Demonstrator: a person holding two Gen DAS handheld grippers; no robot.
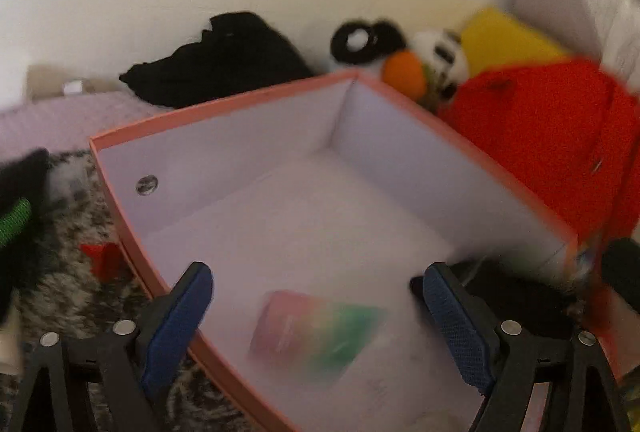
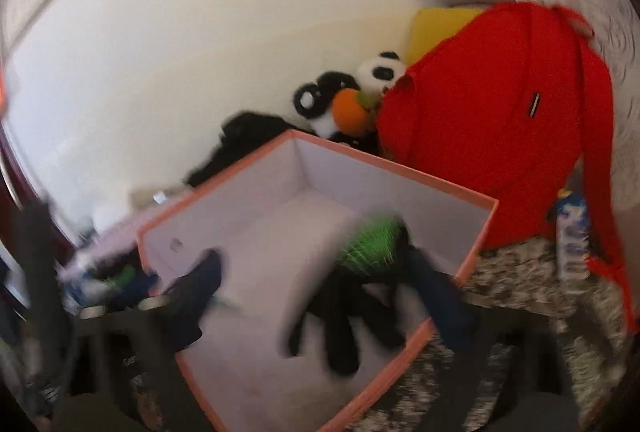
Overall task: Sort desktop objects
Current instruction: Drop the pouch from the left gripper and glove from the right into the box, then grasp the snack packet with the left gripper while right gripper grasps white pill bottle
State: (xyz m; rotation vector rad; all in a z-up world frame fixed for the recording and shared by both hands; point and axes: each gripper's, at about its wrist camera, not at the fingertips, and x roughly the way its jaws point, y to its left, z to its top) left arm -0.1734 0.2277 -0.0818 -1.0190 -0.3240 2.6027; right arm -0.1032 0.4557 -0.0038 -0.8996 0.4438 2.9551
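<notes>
A pink-rimmed open box point(image 1: 224, 103) with a white inside stands on a mottled rug; it also shows in the right wrist view point(image 2: 400, 163). My left gripper point(image 1: 316, 316) is open above the box's near corner, with a blurred pink-and-green packet point(image 1: 316, 336) in the box below it, not touching the fingers. My right gripper point(image 2: 324, 296) is open over the box, and a black glove with a green cuff point(image 2: 360, 272) is blurred between its fingers inside the box; I cannot tell if it touches them.
A red backpack point(image 2: 492, 127), a yellow cushion point(image 1: 504, 35), a panda plush with an orange ball point(image 1: 404, 71) and a black cloth point(image 1: 224, 59) lie behind the box by the wall. A small red piece point(image 1: 100, 256) and another black-green glove point(image 1: 16, 216) lie left of the box.
</notes>
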